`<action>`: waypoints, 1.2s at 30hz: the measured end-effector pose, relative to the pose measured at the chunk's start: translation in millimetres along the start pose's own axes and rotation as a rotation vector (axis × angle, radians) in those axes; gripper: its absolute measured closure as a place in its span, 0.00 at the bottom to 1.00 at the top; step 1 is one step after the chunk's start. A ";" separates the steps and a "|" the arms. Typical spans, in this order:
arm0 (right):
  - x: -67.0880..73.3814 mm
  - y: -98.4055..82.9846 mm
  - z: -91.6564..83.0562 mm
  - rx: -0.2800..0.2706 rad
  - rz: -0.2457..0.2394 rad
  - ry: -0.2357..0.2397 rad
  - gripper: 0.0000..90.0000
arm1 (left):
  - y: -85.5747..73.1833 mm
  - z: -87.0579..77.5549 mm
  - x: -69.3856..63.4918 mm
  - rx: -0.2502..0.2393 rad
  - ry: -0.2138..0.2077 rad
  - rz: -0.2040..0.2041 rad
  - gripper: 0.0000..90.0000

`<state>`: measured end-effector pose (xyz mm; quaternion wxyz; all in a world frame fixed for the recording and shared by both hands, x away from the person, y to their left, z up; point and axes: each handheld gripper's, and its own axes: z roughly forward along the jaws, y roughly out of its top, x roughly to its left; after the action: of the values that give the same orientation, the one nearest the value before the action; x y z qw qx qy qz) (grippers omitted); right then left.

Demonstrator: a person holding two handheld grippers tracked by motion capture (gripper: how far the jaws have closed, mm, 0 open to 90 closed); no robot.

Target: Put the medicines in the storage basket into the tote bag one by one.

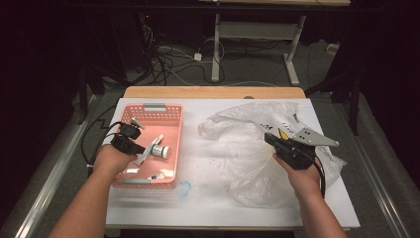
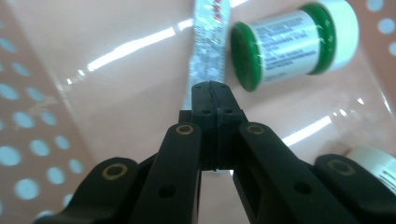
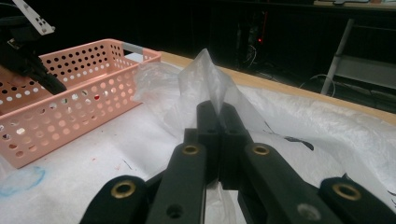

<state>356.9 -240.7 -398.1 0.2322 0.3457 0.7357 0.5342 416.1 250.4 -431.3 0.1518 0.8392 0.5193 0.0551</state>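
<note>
1. Looking down from the high view, we see a white-covered table (image 1: 218, 198) with a pink perforated basket (image 1: 171, 119) on its left half and a crumpled clear plastic bag (image 1: 247, 148) spread across its right half.
2. We hold the left gripper (image 2: 211, 91) down inside the basket; its jaws are pressed together on the end of a flat silvery tube (image 2: 208, 51), which points away from us along the basket floor.
3. Just beside that tube lies a green-and-white jar (image 2: 294, 42) on its side, white cap to the right in the left gripper view. Another white-labelled container (image 2: 376, 163) sits at the lower right corner of that view.
4. We hold the right gripper (image 3: 218, 109) over the bag, jaws clenched on a pinch of the plastic, which rises in a peak above the tips.
5. A blue smudge (image 1: 184, 189) marks the table cover just in front of the basket's near right corner.
</note>
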 end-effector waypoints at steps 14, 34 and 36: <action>-1.1 -0.2 -0.6 0.001 0.002 -0.001 1.00 | 11.8 16.8 3.1 -0.037 0.000 -0.022 0.54; -1.5 -0.6 -1.0 0.002 0.001 -0.002 1.00 | 19.9 37.4 1.5 -0.016 -0.030 -0.006 0.51; -1.4 -0.5 -1.5 0.002 0.002 -0.003 1.00 | 19.7 37.7 -2.1 -0.029 -0.039 0.019 0.59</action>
<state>356.6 -242.8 -398.2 0.2323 0.3474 0.7355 0.5333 441.5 233.0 -460.8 0.1736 0.8428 0.5072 0.0475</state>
